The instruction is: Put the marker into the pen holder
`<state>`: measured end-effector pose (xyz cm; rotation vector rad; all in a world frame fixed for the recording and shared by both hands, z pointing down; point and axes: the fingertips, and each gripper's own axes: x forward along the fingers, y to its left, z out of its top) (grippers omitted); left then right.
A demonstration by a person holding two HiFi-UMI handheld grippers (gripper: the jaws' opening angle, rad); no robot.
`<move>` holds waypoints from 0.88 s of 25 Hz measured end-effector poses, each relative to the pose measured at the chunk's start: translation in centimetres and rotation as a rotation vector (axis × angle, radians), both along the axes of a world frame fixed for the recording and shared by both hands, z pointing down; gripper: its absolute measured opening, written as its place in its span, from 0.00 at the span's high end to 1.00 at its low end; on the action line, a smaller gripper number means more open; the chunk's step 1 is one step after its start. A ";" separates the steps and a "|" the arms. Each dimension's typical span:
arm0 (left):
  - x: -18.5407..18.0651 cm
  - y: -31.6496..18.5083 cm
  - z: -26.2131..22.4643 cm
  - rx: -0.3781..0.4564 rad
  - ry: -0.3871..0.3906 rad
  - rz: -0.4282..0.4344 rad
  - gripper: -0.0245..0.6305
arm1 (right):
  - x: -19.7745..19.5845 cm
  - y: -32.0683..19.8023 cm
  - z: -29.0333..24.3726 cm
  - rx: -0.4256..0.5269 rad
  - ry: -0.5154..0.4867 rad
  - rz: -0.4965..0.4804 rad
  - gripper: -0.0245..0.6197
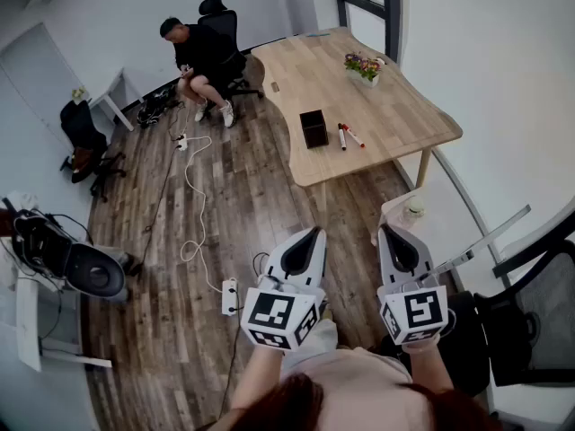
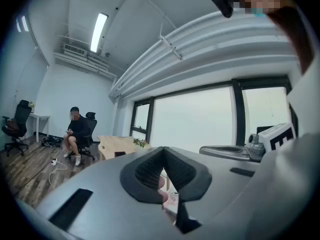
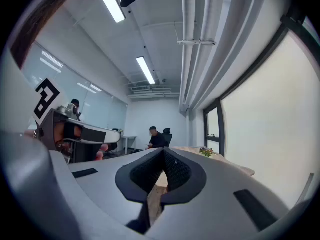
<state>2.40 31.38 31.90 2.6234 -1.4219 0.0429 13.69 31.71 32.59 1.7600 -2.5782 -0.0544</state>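
Left gripper (image 1: 314, 233) and right gripper (image 1: 384, 230) hang close to the person's body, each with its jaws pressed together on nothing (their cubes show only black-and-white square patterns, no words). Well apart from both, a marker (image 1: 341, 136) and a red pen (image 1: 353, 136) lie on the table (image 1: 395, 115), just right of the black holder (image 1: 314, 128).

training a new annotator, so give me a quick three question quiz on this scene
1. True or false: the two markers lie on the table, outside the pen holder.
2. The right gripper is: A open, B shut and empty, C shut on a marker.
3. Is the left gripper over the table or over the floor?
Key: 1 true; 2 B; 3 over the floor.
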 end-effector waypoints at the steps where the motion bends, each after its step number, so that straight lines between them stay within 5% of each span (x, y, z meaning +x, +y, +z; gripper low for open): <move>1: -0.1 -0.3 -0.1 -0.001 0.004 0.003 0.96 | -0.2 -0.2 -0.1 0.000 -0.002 0.000 0.96; 22: -3.8 -5.4 1.0 -0.023 0.015 0.034 0.96 | -3.9 -5.0 0.4 -0.034 -0.095 0.000 0.96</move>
